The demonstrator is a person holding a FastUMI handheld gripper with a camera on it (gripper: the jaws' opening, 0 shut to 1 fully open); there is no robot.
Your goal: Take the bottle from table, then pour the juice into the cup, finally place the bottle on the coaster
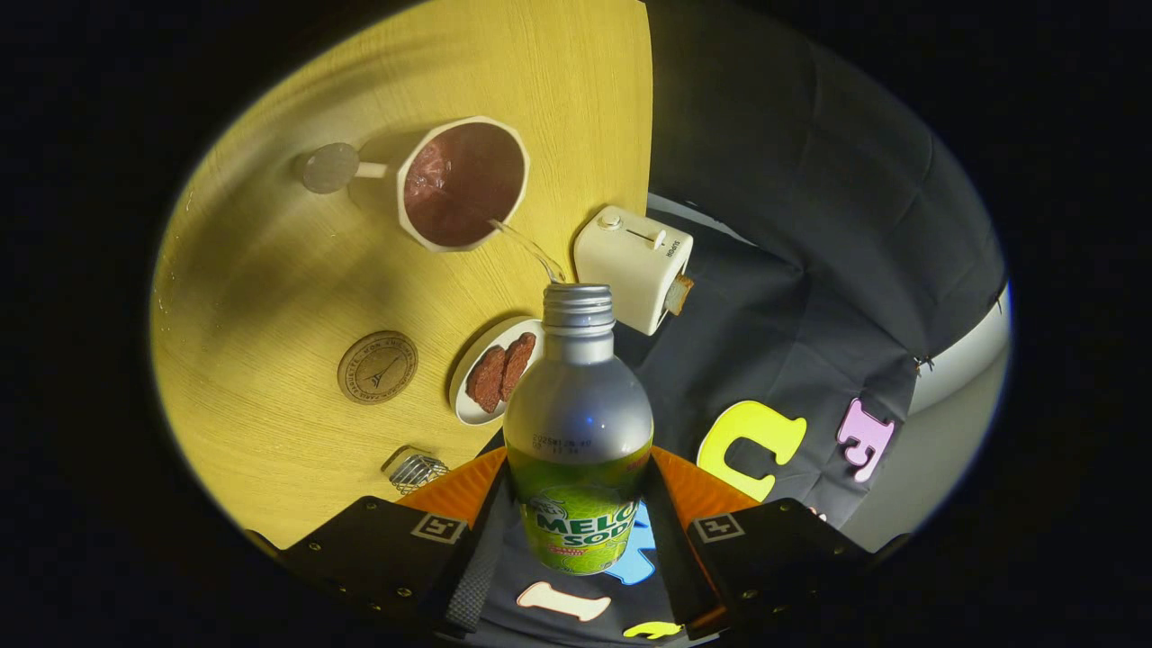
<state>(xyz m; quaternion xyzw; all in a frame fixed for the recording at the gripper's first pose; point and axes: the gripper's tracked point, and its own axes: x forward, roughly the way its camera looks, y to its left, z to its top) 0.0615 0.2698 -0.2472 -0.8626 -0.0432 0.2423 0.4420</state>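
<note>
Silver aluminium forms the upper body and threaded neck of the soda bottle (578, 423), whose lower half wears a green label. The gripper (576, 531) has it clamped, one finger pressing on each side of the labelled part, so the claw is closed down to the width of the bottle. The bottle is tipped over towards the wooden table (270, 270), its uncapped mouth pointing at the cup (463, 183), and a thin clear stream (531, 250) runs from the mouth to the cup's near rim. The cup is a pale, faceted mug with a handle on its far side, and dark reddish liquid shows inside it. Beside the bottle's shoulder sits a small white plate (490, 371) holding two brown patties. Further along the table lies a round brown coaster (377, 366), with nothing on it. A small wire object (416, 469) lies near one finger. A white toaster (633, 266) with a slice of bread in it stands just beyond the bottle's mouth, at the table's edge.
</note>
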